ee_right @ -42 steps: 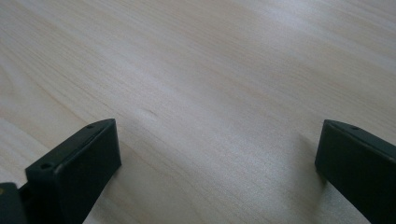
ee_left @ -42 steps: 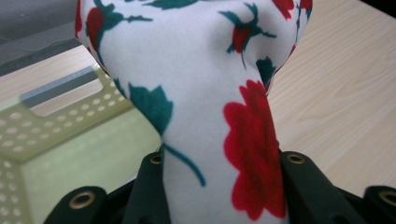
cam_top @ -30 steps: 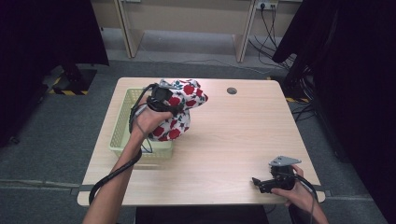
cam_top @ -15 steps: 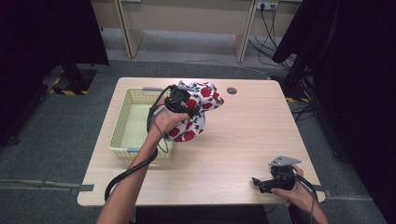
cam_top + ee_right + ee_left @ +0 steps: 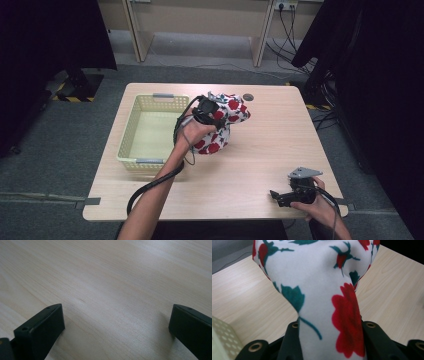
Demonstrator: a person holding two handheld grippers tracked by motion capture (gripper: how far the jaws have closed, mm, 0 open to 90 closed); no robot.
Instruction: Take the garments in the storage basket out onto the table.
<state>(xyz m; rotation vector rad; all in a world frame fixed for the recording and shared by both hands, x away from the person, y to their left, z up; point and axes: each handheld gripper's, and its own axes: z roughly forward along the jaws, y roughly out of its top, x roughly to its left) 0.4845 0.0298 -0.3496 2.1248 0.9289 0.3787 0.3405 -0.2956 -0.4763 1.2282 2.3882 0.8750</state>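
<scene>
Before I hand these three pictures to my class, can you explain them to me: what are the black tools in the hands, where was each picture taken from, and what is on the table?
A person sits at a light wooden table and holds a handheld two-jaw clamp in each hand. The high view looks down from above. The other two pictures come from small cameras riding on each clamp, looking along its black jaws.

The left gripper is shut on a white cloth printed with red flowers and green leaves; in the left gripper view the cloth fills the gap between the jaws. Beside it stands a pale yellow perforated plastic basket.

The right gripper rests near the table's front edge; in its own view the jaws stand apart over bare wood, holding nothing.
</scene>
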